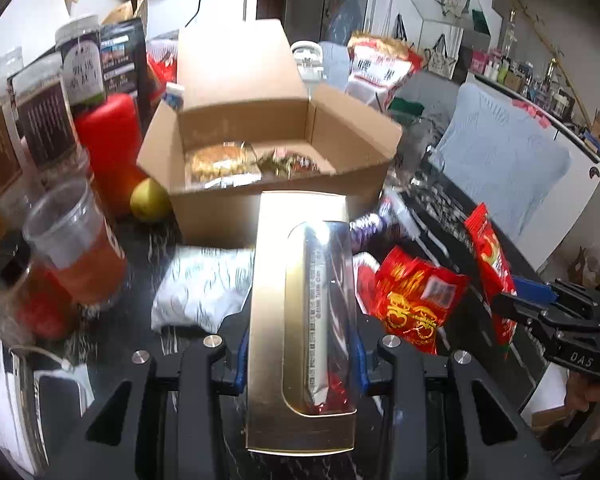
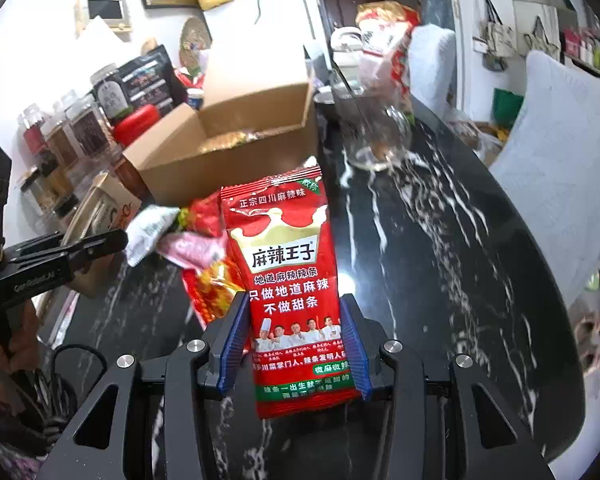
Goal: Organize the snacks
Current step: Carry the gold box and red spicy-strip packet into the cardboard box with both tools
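Note:
My left gripper [image 1: 300, 364] is shut on a gold snack box [image 1: 300, 312] with a clear window, held above the dark marble table and pointing at the open cardboard box [image 1: 260, 204], which holds several snacks. My right gripper [image 2: 292, 354] is shut on a red spicy-strip packet [image 2: 290, 280], held upright above the table. The same packet [image 1: 490, 264] and right gripper [image 1: 548, 312] show at the right of the left wrist view. The cardboard box [image 2: 220, 160] lies ahead and to the left in the right wrist view. Loose red packets [image 1: 416, 300] and a white pouch [image 1: 200, 288] lie on the table.
Jars [image 1: 40, 128], a red bottle [image 1: 108, 140], a plastic cup [image 1: 76, 240] and a yellow fruit [image 1: 150, 200] crowd the left of the box. A glass bowl [image 2: 380, 140] and a large snack bag [image 2: 384, 48] stand behind. A cushioned chair [image 2: 560, 152] is at the right.

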A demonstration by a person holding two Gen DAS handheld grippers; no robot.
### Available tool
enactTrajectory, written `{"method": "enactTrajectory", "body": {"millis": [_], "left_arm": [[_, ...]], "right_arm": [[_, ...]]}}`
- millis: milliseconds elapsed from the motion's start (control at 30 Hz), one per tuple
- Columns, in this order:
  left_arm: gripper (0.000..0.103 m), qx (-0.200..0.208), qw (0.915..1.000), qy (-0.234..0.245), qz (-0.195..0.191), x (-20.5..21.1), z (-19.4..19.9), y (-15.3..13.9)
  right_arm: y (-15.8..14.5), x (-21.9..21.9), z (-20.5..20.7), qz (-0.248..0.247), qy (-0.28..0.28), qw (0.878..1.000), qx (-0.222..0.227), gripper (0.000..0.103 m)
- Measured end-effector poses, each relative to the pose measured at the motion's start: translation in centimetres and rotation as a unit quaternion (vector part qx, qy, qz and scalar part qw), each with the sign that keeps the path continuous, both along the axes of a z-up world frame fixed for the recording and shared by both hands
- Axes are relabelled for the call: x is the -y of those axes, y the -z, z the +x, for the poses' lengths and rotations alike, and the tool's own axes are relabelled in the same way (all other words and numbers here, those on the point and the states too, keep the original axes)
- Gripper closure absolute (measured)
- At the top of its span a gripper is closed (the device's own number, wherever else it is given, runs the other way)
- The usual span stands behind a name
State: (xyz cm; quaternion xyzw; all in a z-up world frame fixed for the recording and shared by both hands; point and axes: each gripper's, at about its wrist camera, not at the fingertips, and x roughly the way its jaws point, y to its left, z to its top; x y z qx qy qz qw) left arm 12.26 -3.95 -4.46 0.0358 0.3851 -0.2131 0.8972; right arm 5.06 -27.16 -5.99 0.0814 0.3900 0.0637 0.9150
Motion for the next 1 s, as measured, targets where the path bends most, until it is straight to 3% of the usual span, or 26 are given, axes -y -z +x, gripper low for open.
{"method": "enactTrajectory", "body": {"millis": [233,433,600,1000], "left_arm": [[0.065,0.026,0.9992,0.009,-0.030,1.3,1.9,-2.3],[0.065,0.064,0.9978,0.002,-0.018,2.5,3.4,-3.9],[0.065,0.068,0.9970,-0.005,-0.038,2.9,5.4,-5.0],[0.065,0.108,0.9929,-0.020,-0.046,3.0,13.1,-8.8]], "right_arm": [[-2.4,-0.6,1.6,-0.002,-0.011,0.999,0.033,0.059],[-4.0,-1.3,3.6,0.004,-0.021,0.998,0.057,0.059],[-5.4,-1.9,5.8,0.000,-0.032,0.996,0.079,0.059],[-9.4,-2.0,13.4,-0.008,-0.050,0.992,0.116,0.059]]}}
